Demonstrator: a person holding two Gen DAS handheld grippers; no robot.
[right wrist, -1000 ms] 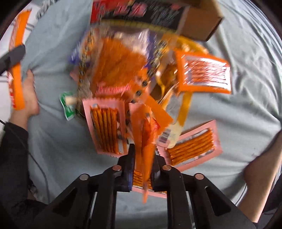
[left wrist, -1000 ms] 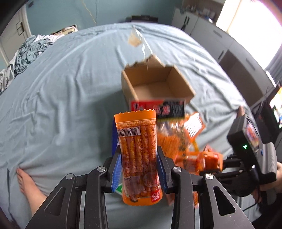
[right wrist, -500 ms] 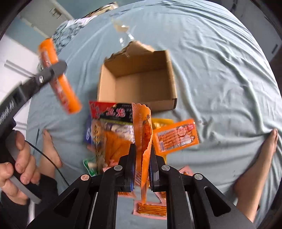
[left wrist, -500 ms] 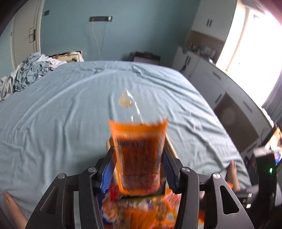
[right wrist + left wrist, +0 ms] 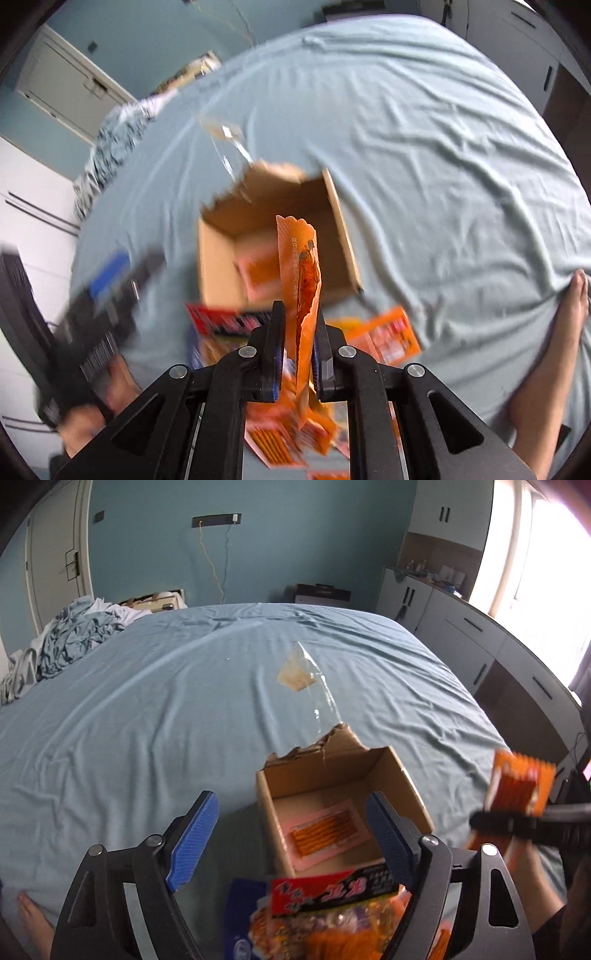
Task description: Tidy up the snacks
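My left gripper [image 5: 290,805] hangs over the near-left corner of the open cardboard box [image 5: 402,775]. Its jaws are opening wide with nothing between them. A pink packet of orange sticks [image 5: 325,834] lies flat on the box floor. My right gripper [image 5: 299,321] is shut on an orange snack packet [image 5: 301,280] held upright in front of the box [image 5: 221,273]. In the left wrist view that packet [image 5: 521,786] shows at the right edge. A red-and-black bag [image 5: 332,890] tops the snack pile below the box. The left gripper [image 5: 110,280] is a blur at the left of the right wrist view.
The box and snacks sit on a blue bed sheet [image 5: 147,720]. A strip of clear tape [image 5: 299,672] sticks up from the torn box flap. More orange packets [image 5: 384,336] lie to the right of the pile. Crumpled clothes [image 5: 70,635] lie far left. A person's foot [image 5: 569,306] presses the sheet.
The left gripper opened and the orange packet it held is gone from its jaws; a packet lies in the box. The right gripper rose from the pile with its orange packet, toward the box.
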